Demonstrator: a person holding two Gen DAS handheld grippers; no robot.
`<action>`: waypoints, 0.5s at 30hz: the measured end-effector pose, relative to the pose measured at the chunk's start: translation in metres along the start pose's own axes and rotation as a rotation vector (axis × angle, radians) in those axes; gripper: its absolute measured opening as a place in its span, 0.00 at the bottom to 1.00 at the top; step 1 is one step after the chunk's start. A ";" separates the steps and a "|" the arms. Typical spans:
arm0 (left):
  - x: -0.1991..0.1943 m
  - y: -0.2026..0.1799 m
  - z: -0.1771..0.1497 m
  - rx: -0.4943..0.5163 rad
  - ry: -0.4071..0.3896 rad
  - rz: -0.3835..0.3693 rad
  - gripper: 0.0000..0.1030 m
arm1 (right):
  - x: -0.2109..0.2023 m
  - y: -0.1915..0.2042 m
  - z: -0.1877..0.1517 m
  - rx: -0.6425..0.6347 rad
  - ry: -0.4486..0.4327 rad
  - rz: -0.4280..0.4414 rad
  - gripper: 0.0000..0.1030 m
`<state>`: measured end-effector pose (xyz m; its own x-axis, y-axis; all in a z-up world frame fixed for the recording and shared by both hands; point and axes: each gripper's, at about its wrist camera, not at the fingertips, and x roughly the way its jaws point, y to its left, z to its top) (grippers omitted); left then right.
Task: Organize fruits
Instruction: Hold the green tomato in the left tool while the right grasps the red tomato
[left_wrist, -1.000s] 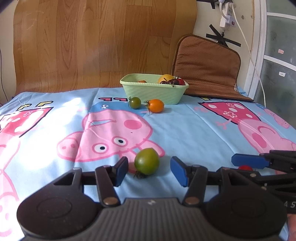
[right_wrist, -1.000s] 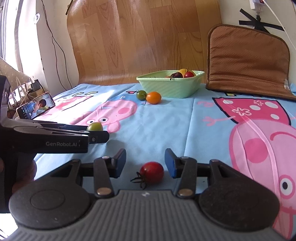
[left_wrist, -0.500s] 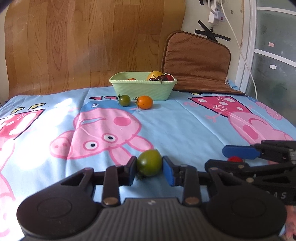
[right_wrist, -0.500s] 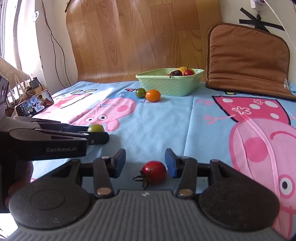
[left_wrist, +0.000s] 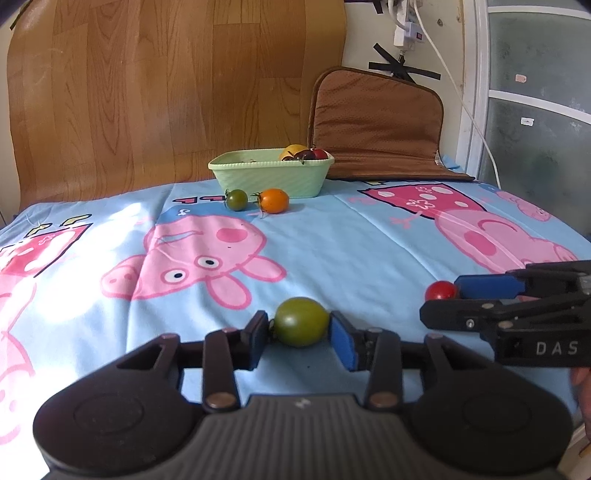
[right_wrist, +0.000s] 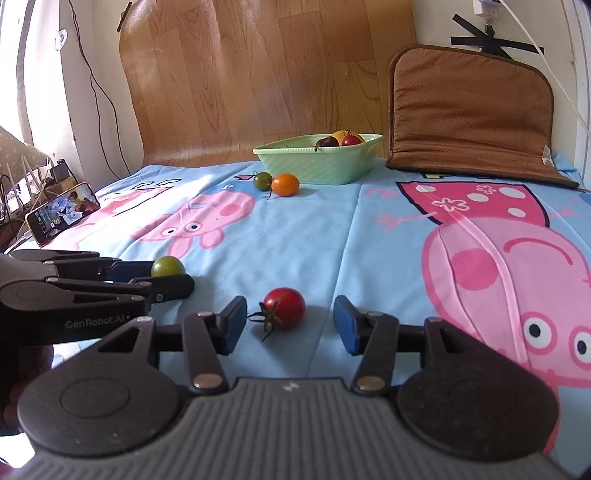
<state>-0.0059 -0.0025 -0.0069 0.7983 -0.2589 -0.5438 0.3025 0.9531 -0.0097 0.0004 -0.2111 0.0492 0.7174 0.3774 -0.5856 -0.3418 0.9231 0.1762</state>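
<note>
We hold two claws low over a blue cartoon-print cloth (left_wrist: 369, 240). Our left gripper (left_wrist: 300, 338) has a large green tomato (left_wrist: 301, 321) squarely between its fingertips; both pads sit against the fruit's sides, the left pad at its stem end and the blue right pad at its other flank, so the claw is clamped on it, though its jaws are easing apart at this moment. The tomato rests on the cloth. In the right wrist view that same green tomato (right_wrist: 167, 266) peeks out past the tip of the left claw. Our right gripper (right_wrist: 289, 325) stands apart with its jaws widening, and a red tomato (right_wrist: 284, 308) lies on the cloth in the gap, nearer the left pad than the right; we see clear cloth between the fruit and the right pad, and a narrow gap on the left, with the green stem pointing toward that pad. Farther off, a pale green basket (left_wrist: 271, 177) sits at the back of the cloth with yellow, dark and red fruit inside, and just in front of it lie a small dark green tomato (left_wrist: 236, 199) and an orange tomato (left_wrist: 273, 200), side by side and nearly touching. A brown cushion (left_wrist: 376, 129) leans against the wall beside the basket.
</note>
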 end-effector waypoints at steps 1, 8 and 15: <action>0.000 -0.001 0.000 0.002 0.001 0.003 0.43 | 0.001 0.001 0.000 -0.003 -0.001 0.002 0.53; -0.001 0.001 0.007 -0.003 -0.011 0.016 0.49 | 0.000 0.002 -0.003 -0.027 -0.012 0.001 0.53; 0.003 -0.005 0.005 0.014 0.000 0.014 0.47 | 0.000 0.006 -0.006 -0.052 -0.028 -0.010 0.53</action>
<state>-0.0021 -0.0086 -0.0040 0.8024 -0.2453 -0.5440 0.2986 0.9543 0.0101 -0.0050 -0.2055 0.0458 0.7375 0.3705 -0.5646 -0.3650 0.9221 0.1283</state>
